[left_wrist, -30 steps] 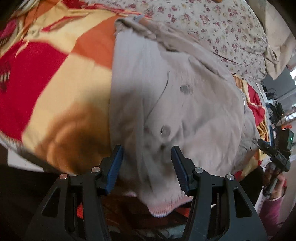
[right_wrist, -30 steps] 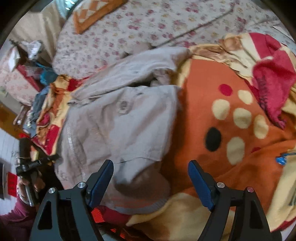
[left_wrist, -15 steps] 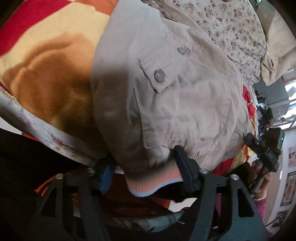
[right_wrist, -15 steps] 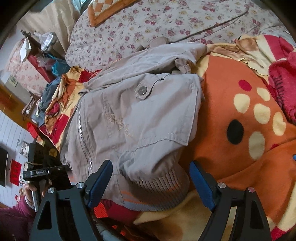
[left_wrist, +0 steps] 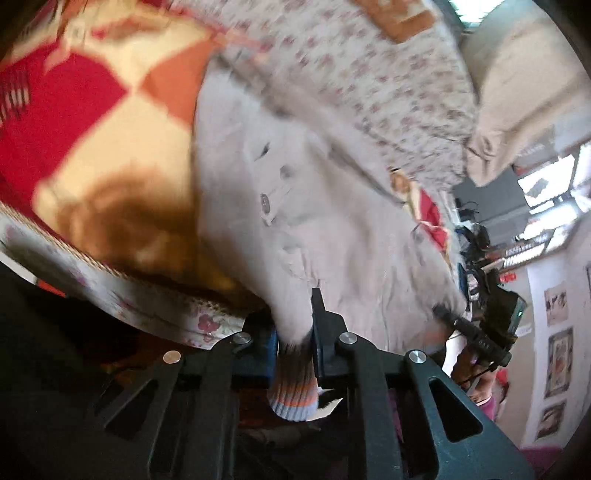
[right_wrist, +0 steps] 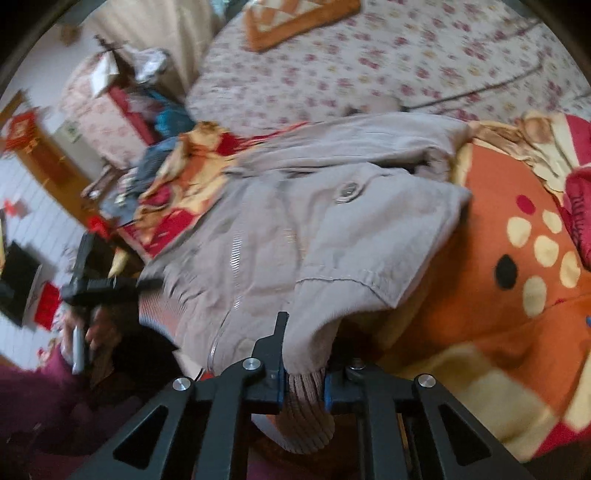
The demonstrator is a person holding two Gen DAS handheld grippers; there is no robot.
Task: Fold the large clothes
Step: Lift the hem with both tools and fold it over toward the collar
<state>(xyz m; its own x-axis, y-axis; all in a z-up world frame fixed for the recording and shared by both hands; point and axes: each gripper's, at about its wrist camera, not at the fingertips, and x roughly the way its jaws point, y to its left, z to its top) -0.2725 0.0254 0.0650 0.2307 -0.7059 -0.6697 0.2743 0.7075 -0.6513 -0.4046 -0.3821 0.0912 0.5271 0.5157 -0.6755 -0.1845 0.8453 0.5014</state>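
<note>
A beige zip jacket (left_wrist: 332, 206) lies spread on a bed, front up, with snap buttons and a zipper (right_wrist: 236, 251). My left gripper (left_wrist: 291, 314) is closing its jaws, and the pads pinch the jacket's ribbed, orange-striped hem (left_wrist: 295, 391) at one lower corner. My right gripper (right_wrist: 308, 332) is closing its jaws too, pressing on the ribbed hem (right_wrist: 306, 406) at the other lower corner of the jacket (right_wrist: 314, 229). The hem hangs bunched below both sets of fingers, at the bed's near edge. Both views are blurred.
Under the jacket lies an orange, red and cream blanket (right_wrist: 498, 314) over a floral sheet (right_wrist: 369, 66). An orange pillow (right_wrist: 295, 18) sits far back. The bed's edge (left_wrist: 147, 295) runs close below. Cluttered furniture (right_wrist: 110, 99) stands to the side.
Both grippers went from open around the hem to closed on it. Both have risen and tilted, and the jacket's lower corners have lifted off the bed edge.
</note>
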